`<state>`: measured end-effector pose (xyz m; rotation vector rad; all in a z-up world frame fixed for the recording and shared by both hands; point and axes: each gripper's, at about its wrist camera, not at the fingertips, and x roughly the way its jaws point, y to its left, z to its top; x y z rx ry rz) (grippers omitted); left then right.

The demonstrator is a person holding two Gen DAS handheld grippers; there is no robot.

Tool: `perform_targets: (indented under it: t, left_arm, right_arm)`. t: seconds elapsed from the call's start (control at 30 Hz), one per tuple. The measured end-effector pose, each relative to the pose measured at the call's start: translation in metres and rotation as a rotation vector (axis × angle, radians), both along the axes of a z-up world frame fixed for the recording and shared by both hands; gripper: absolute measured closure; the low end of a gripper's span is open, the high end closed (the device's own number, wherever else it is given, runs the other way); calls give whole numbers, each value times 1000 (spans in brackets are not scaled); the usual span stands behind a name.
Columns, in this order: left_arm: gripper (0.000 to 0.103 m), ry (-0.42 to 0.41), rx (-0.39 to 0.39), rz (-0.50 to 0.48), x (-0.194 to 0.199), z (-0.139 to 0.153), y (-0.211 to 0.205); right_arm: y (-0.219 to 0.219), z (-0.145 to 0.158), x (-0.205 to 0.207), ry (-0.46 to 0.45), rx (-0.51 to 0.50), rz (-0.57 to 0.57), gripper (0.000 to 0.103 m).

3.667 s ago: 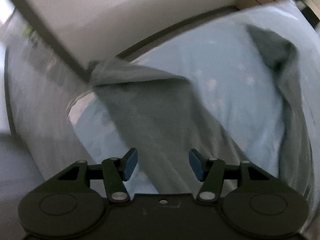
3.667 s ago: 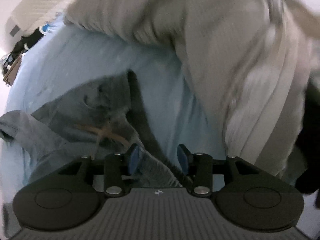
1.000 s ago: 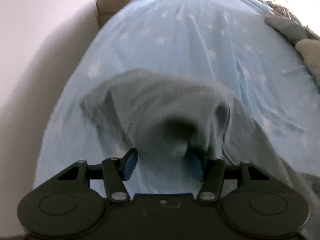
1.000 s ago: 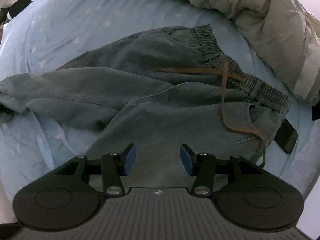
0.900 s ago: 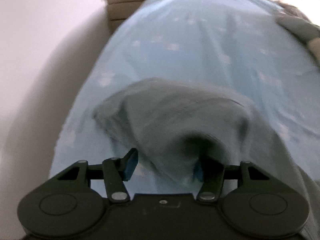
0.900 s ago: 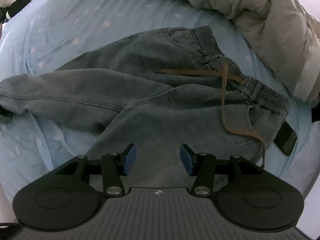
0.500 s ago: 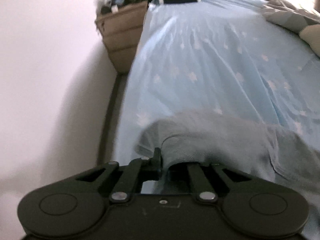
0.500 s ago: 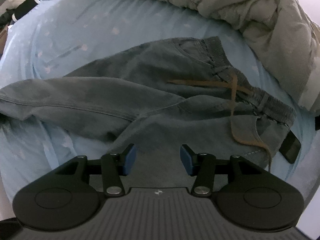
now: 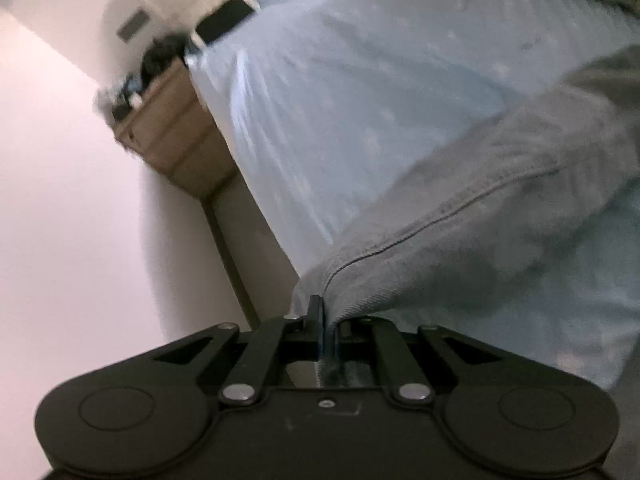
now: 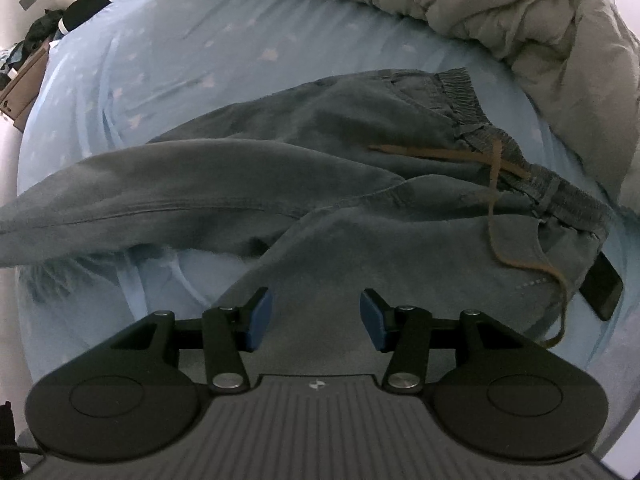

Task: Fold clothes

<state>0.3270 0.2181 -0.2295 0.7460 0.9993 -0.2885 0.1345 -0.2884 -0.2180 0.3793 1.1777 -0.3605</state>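
Grey trousers spread on a blue bed sheet, one leg end pinched by the left gripper.

At the left, the left gripper (image 9: 326, 330) is clamped tight on the hem of one trouser leg (image 9: 460, 216), which is lifted off the star-patterned sheet (image 9: 340, 100) beside a cardboard box (image 9: 172, 140). The trousers (image 10: 320, 184) lie across the bed, the waistband (image 10: 500, 148) with its brown drawstring (image 10: 492, 192) to the right, near a crumpled grey duvet (image 10: 500, 4). The right gripper (image 10: 316, 320) hovers half open above the nearer leg, holding nothing.

Matt grey cloth trousers (image 10: 320, 184), ribbed waistband (image 10: 516, 160)
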Motion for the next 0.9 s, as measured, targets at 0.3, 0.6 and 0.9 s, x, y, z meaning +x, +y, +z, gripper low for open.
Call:
perform_targets:
  t: [0.3,0.6,0.9]
  left_arm:
    - [97,60,-91,185,-56,-54,10]
    - [46,161,-408,627,-66,-44,65]
    - [39,306,-1005,1235,-112,-65,119]
  right_arm:
    - [6,19,-38,37,-74,85,52]
    - [11,18,-43,50,-12,115,52]
    - [20,-28,20,18,309,-80,51]
